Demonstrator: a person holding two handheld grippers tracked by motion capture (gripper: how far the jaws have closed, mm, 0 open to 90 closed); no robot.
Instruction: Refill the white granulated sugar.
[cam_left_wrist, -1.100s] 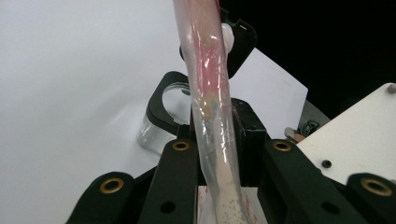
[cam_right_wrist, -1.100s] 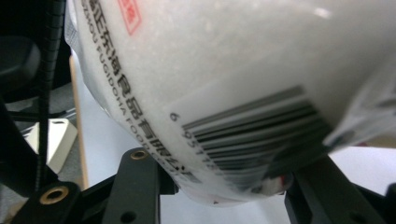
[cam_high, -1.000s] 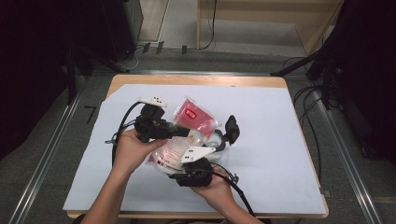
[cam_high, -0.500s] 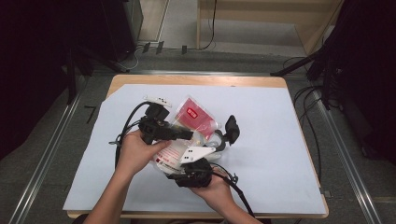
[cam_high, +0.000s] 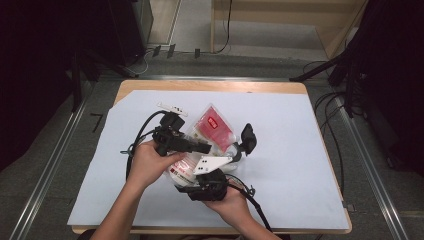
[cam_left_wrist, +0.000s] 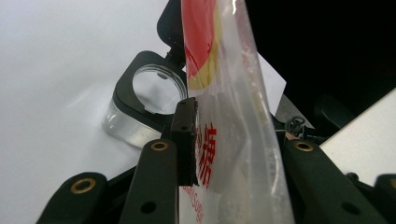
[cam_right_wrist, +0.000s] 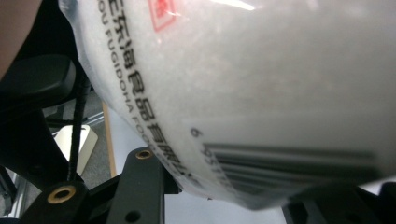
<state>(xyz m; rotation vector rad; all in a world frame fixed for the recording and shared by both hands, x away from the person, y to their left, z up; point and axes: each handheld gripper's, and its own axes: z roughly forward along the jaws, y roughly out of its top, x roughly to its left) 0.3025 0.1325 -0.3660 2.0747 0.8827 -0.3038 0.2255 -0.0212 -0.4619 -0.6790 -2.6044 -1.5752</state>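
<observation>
Both forearms come in from the bottom of the high view. The left hand (cam_high: 150, 162) holds the left gripper (cam_high: 202, 148) level, pointing right; its jaws have just been opening and stand apart. The right hand (cam_high: 231, 205) holds the right gripper (cam_high: 235, 156) pointing away, its jaws partly closed, pressing from both sides

bag (cam_high: 212, 130): clear plastic pouch, red label, white granules | pose: tilted, raised off table | place: centre, between grippers
</observation>
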